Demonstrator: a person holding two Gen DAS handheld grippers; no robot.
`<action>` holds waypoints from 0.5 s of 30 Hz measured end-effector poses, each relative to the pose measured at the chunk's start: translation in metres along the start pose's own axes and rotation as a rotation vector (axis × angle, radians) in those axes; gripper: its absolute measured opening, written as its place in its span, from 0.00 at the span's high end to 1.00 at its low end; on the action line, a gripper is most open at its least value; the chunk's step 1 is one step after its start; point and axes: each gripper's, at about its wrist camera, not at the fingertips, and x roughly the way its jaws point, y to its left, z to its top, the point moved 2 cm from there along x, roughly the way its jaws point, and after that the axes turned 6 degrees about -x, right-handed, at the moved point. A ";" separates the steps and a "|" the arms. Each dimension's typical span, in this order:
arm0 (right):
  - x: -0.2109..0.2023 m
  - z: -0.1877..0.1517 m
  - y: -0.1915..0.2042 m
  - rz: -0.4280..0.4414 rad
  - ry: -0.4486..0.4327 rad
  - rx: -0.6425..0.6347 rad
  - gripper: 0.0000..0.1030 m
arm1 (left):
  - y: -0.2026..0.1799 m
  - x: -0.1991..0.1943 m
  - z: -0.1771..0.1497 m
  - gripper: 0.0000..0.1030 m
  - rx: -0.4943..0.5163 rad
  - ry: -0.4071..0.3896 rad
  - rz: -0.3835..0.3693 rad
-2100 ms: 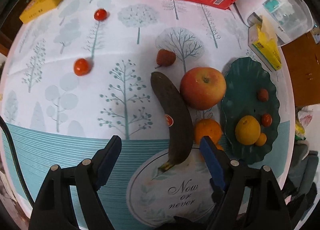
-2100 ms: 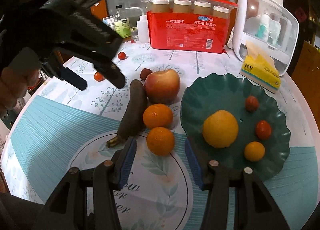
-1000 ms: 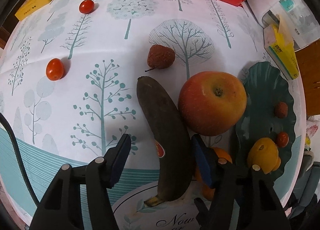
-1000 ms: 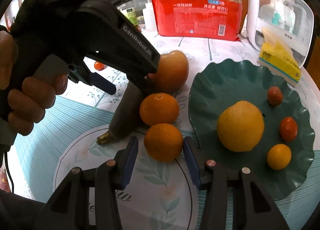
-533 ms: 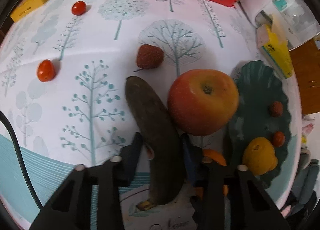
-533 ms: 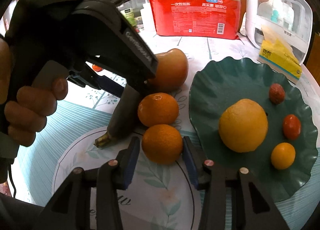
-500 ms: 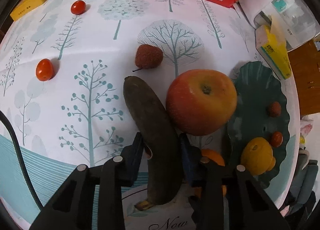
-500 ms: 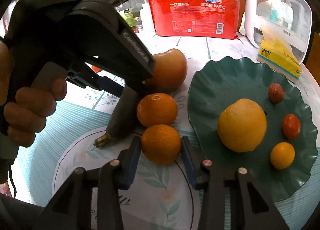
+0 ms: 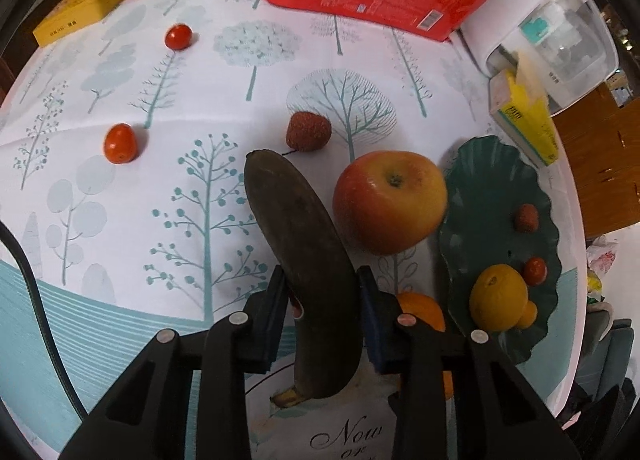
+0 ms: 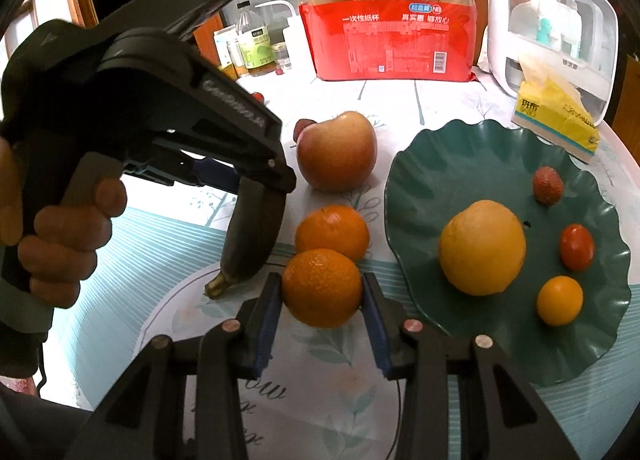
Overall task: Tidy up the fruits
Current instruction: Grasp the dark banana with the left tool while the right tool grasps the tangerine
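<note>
My left gripper [image 9: 322, 302] is shut on a blackened banana [image 9: 304, 256], which is lifted off the cloth; it also shows in the right wrist view [image 10: 254, 236]. My right gripper [image 10: 322, 300] is shut on an orange [image 10: 322, 288], just in front of a second orange [image 10: 332, 232]. A red-yellow apple [image 9: 390, 201] sits beside the banana. The green wavy plate [image 10: 472, 163] at the right holds a large yellow citrus [image 10: 482, 248], a lychee [image 10: 547, 185], a cherry tomato [image 10: 576, 247] and a small orange fruit [image 10: 559, 300].
A loose lychee [image 9: 308, 131] and two cherry tomatoes [image 9: 120, 143] [image 9: 178, 37] lie on the tree-print cloth. A red pack of paper cups [image 10: 390, 39], bottles [image 10: 256, 45], a yellow tissue pack [image 10: 556, 119] and a white appliance [image 10: 552, 19] stand at the back.
The left gripper dropped over the banana, closed on it and has lifted it. The right gripper closed on the near orange and raised it slightly.
</note>
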 end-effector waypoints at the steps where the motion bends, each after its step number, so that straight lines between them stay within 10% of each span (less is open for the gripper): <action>1: -0.002 0.001 0.001 -0.001 -0.004 0.000 0.61 | 0.000 -0.005 -0.002 0.69 0.002 -0.011 -0.008; 15: -0.044 0.000 0.000 -0.028 -0.090 0.009 0.61 | -0.016 -0.080 -0.017 0.69 0.040 -0.176 -0.107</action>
